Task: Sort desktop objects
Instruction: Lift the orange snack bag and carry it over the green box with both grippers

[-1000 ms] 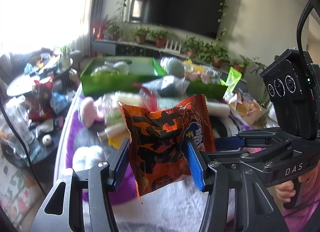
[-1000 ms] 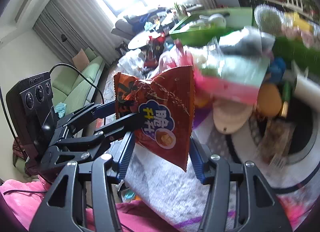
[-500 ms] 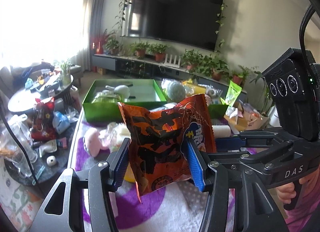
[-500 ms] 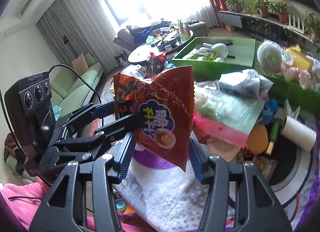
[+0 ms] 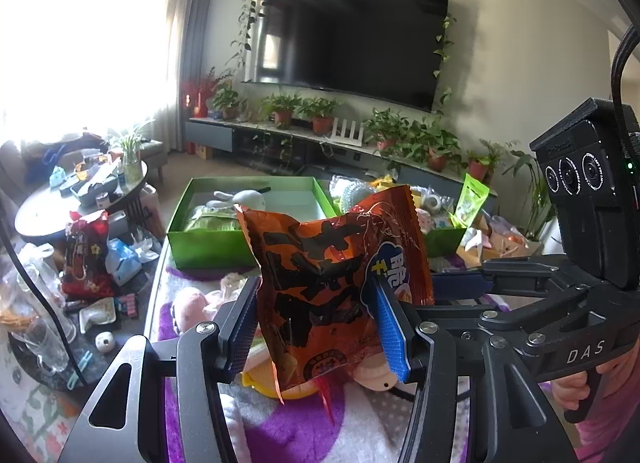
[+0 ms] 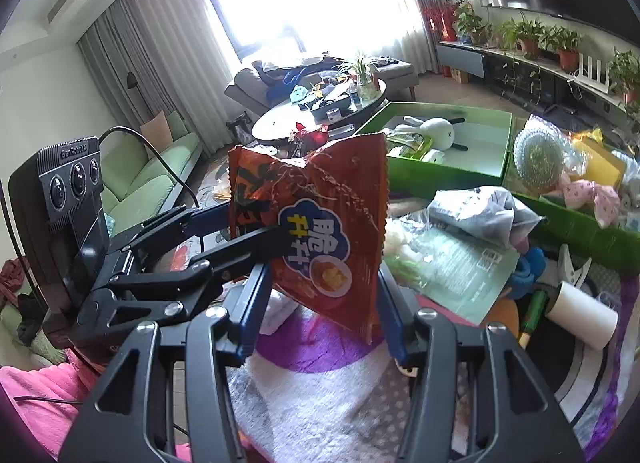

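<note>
Above the near edge of the cluttered worktop (image 6: 320,403), with its purple-and-white patterned cloth, a crinkly orange foil snack bag (image 5: 340,287) with black print and a blue-and-white label hangs upright, lifted clear of everything beneath it. Both pairs of tongs hold it: the left tongs (image 5: 316,323) pinch its lower part between blue ribbed pads, and the right tongs (image 6: 320,303) are clamped on the bag's bottom from the other side. Sharing the grip this way looks like a handover, or a way to steady a limp packet for carrying. Behind the bag, along the worktop's far edge, stands an open green cardboard box (image 5: 208,245) holding a white plush rabbit (image 6: 434,129), probably one sorting bin. A second green tray (image 6: 580,225) of mixed items sits toward the far right corner.
</note>
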Available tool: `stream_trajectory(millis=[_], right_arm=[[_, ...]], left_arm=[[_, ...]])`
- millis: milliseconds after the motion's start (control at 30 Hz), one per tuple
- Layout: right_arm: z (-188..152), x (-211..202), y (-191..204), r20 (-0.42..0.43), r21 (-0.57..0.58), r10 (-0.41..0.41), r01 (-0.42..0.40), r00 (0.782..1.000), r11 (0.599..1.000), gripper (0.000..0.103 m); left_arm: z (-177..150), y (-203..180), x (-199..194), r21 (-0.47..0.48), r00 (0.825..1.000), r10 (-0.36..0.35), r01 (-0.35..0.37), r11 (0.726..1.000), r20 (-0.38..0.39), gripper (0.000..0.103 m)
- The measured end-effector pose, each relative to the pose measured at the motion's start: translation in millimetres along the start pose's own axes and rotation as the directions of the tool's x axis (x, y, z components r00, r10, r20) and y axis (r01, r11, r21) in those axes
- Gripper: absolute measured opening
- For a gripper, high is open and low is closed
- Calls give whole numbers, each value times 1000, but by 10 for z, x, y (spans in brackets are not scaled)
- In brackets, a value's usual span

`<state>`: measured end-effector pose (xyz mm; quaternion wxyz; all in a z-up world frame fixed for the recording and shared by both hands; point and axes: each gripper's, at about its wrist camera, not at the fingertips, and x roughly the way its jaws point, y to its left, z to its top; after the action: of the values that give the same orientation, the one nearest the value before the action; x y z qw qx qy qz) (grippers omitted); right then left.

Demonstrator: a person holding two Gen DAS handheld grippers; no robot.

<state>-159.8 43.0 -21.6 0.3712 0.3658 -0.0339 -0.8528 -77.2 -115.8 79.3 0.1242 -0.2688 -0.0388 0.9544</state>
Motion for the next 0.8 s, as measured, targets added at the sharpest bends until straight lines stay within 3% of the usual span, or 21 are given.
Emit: stream_trajectory(millis=[467, 800], right_arm=[[334, 191, -8, 14, -34, -31, 32, 999, 999, 48], [735, 437, -217, 11, 37, -12, 12, 1000, 999, 48]], left_arm=[[270, 250, 214, -19, 1000, 2, -2, 1000, 9, 55], [652, 505, 548, -20, 1000, 1, -1, 1000, -14, 55]])
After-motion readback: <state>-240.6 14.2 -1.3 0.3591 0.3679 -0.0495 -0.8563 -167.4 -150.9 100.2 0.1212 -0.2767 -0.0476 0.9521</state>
